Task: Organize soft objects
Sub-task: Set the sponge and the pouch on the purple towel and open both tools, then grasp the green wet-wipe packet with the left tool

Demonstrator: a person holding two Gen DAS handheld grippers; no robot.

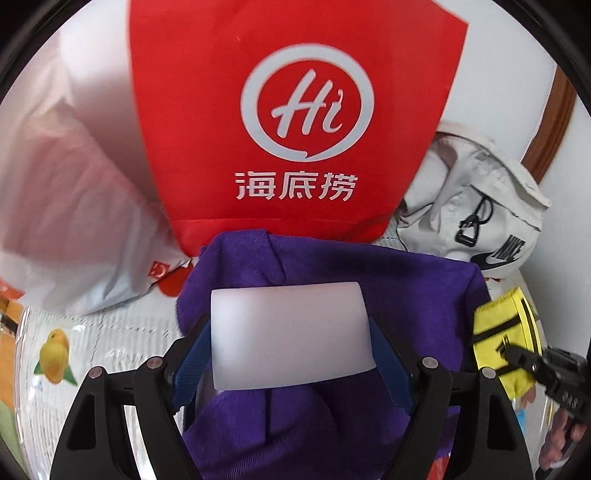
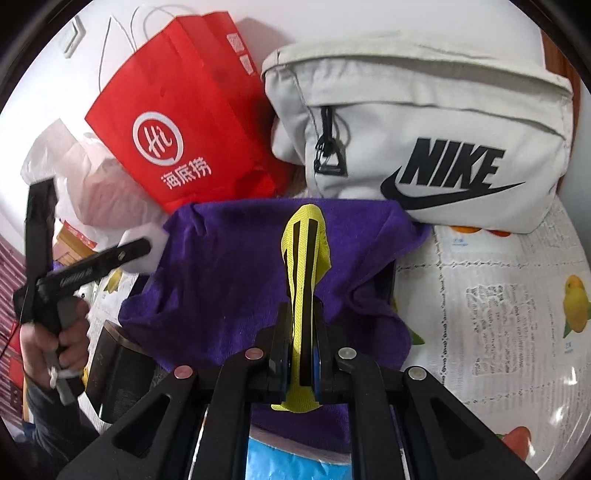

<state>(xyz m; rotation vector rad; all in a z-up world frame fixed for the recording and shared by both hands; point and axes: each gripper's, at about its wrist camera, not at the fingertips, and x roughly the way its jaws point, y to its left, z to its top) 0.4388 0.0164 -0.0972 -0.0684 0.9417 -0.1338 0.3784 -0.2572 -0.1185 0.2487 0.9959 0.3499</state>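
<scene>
The left gripper [image 1: 291,334] holds a white foam block [image 1: 290,334] across its width, jaws spread wide and pressing its two ends. The block hangs just above the purple towel [image 1: 406,291], with the red bag [image 1: 295,110] beyond. The right gripper [image 2: 301,347] pinches a yellow pouch [image 2: 304,251] edge-on, its long axis pointing away over the same towel. The grey bag [image 2: 424,129] sits far right, nearer the right hand's pouch.

White wall [image 2: 332,22] — fruit-print tablecloth [image 2: 498,295]
</scene>
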